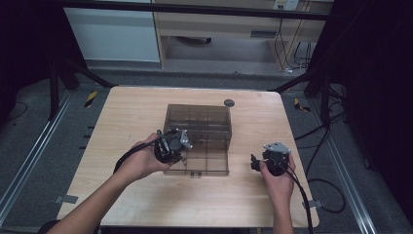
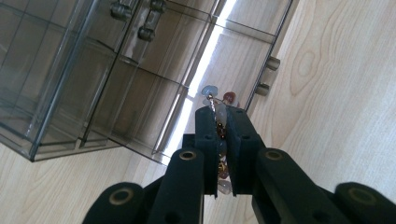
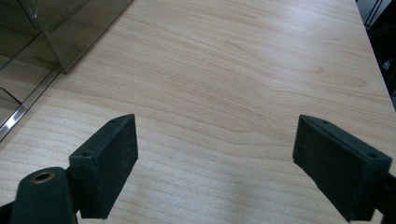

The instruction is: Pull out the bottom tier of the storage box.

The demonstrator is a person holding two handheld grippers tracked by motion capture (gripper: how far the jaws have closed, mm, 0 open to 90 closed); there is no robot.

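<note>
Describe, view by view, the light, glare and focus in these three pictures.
High view: dim, with black surroundings; the wooden table is the lit patch. Left gripper view: a bright streak of glare crosses the smoky clear box, and the left tool, shut on a beaded bracelet, is slightly soft at the bottom. Right gripper view: evenly lit wood grain; the open right tool is a little blurred.

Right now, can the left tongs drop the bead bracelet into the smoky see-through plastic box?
Probably yes: the left tongs, shut on the bead bracelet, hover over the open smoky plastic box, nothing between.
</note>
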